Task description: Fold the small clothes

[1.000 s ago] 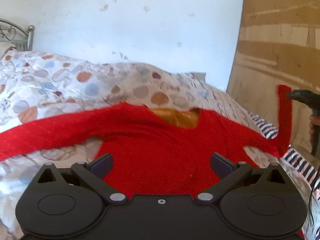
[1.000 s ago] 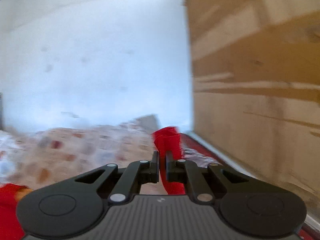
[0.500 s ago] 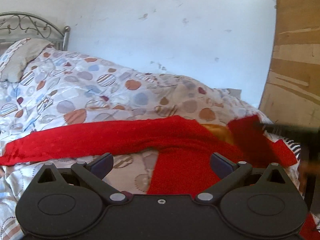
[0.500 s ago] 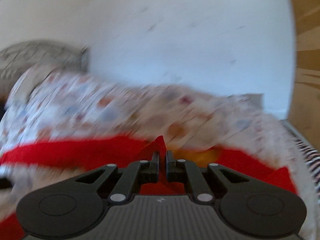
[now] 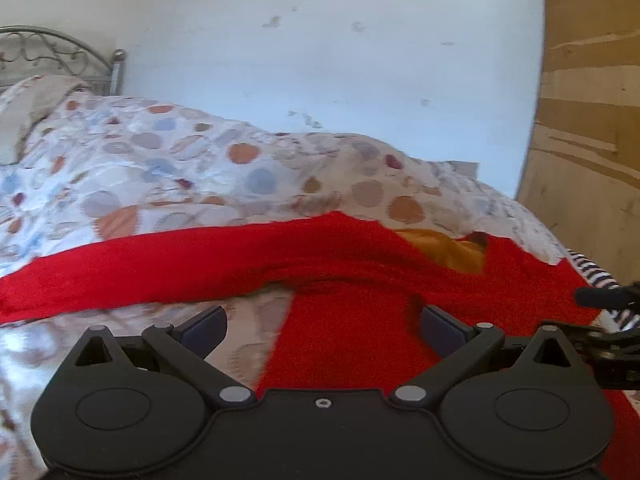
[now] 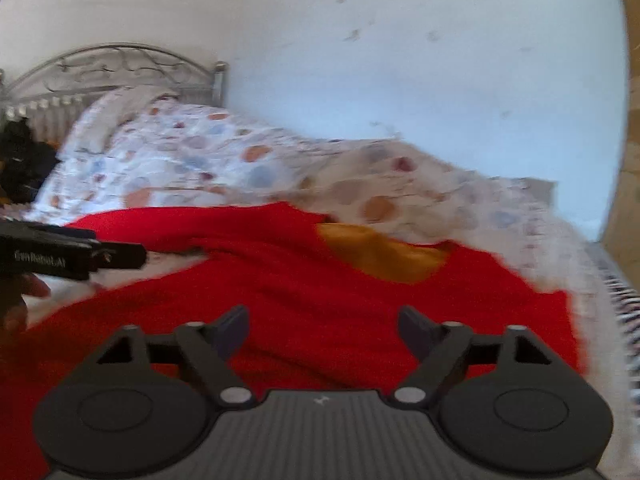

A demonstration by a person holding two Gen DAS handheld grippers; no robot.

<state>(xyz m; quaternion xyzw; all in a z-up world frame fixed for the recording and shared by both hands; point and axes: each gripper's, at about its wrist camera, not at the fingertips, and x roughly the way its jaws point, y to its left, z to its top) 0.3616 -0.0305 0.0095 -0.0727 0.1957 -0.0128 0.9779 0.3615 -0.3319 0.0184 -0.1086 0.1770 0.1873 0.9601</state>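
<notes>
1. The red top (image 5: 344, 344) is lying spread on the bed, chest towards me, its orange lining (image 5: 448, 252) showing at the neck opening.
2. One sleeve (image 5: 132, 272) is stretching out long across the quilt to the left in the left wrist view, and a fold of red is lying across the chest below the neck.
3. I am holding my right tongs (image 6: 323, 330) just over the red cloth, and their jaws have just been opening; they are standing wide apart now with nothing pinched between them, only the top lying underneath.
4. I am holding my left tongs (image 5: 323, 330) spread wide as well, gripping nothing, hovering over the top's left edge where red meets quilt.
5. In the right wrist view my left tongs are reaching in from the left edge, with fingers of my hand (image 6: 24, 292) showing under them.
6. In the left wrist view, my right tongs are poking in dark at the right edge.
7. The spotted quilt (image 5: 248, 176) is bunching up behind the top, and a striped cloth (image 5: 592, 276) is peeking out at the right.
8. Farther back a metal headboard (image 6: 120, 68) and a pillow (image 6: 120, 108) are sitting against the white wall (image 5: 320, 60), with a wooden panel (image 5: 588, 120) on the right.
</notes>
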